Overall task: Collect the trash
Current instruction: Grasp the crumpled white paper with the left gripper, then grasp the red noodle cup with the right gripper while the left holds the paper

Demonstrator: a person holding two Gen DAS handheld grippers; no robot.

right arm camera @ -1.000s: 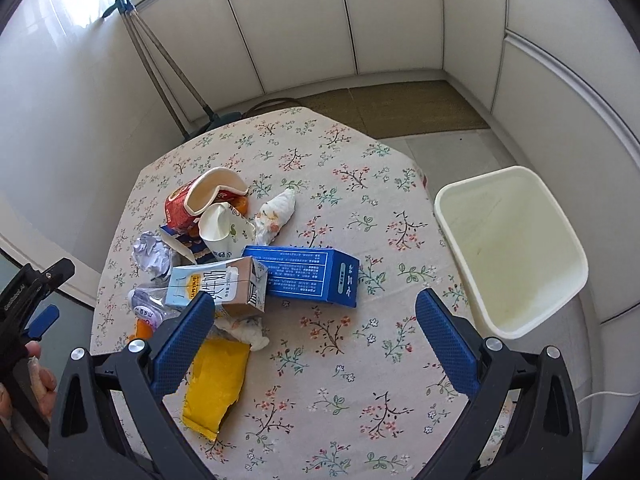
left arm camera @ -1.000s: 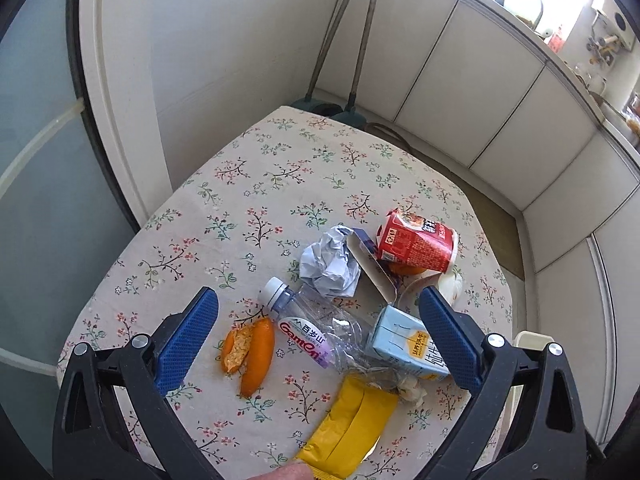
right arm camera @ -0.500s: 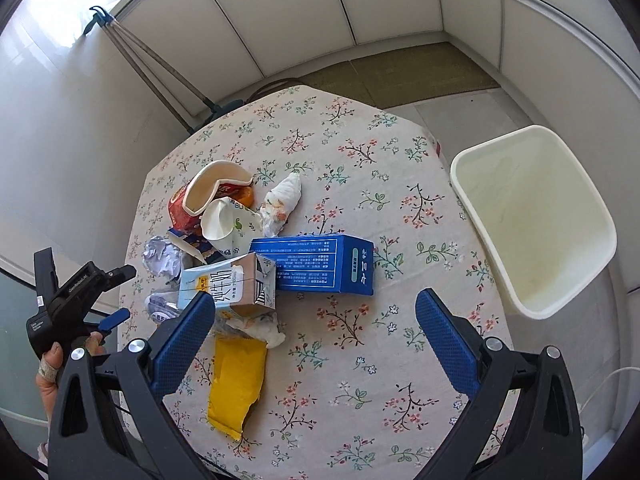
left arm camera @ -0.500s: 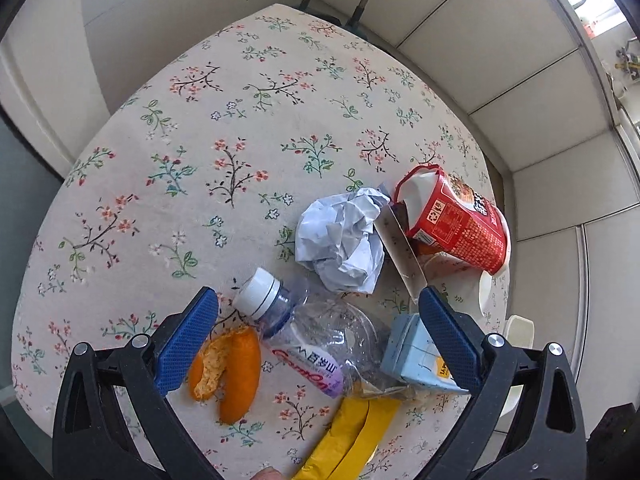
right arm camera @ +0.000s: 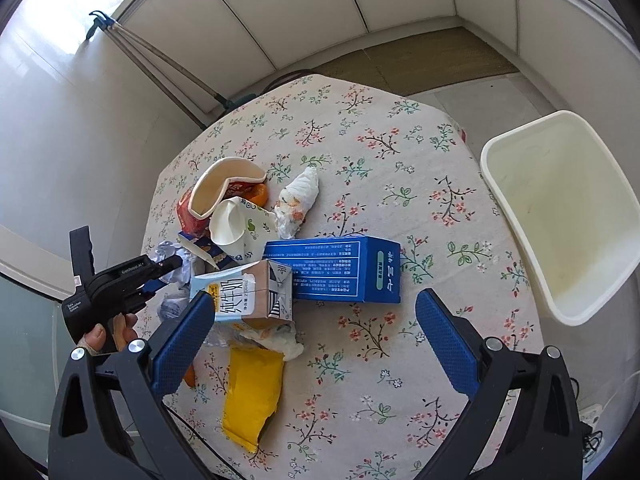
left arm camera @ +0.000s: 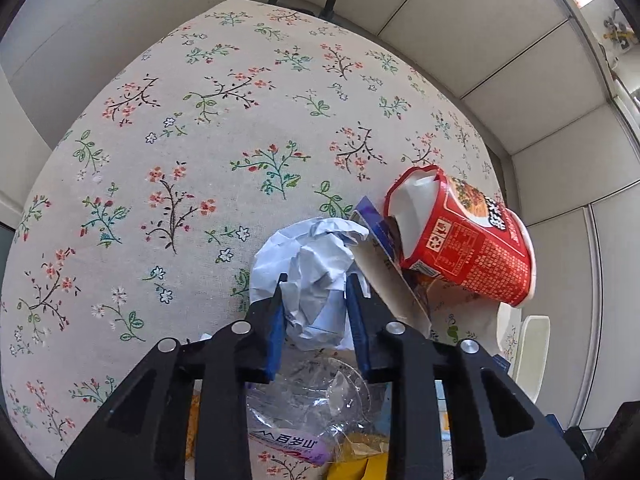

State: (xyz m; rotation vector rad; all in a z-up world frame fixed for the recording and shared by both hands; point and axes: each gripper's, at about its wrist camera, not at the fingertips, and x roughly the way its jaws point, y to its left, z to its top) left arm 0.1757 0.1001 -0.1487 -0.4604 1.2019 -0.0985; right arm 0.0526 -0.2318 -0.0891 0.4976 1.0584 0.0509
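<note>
One crumpled pale-blue paper ball (left arm camera: 316, 264), creased, seemingly pinched as left tool (left arm camera: 316, 300) closes, right tool (right arm camera: 316, 328) open

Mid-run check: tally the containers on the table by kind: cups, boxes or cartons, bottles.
Cups: 2 (red noodle cup, paper cup)
Boxes or cartons: 2 (blue box, milk carton)
Bottles: 1 (clear plastic bottle)
Total: 5
</note>
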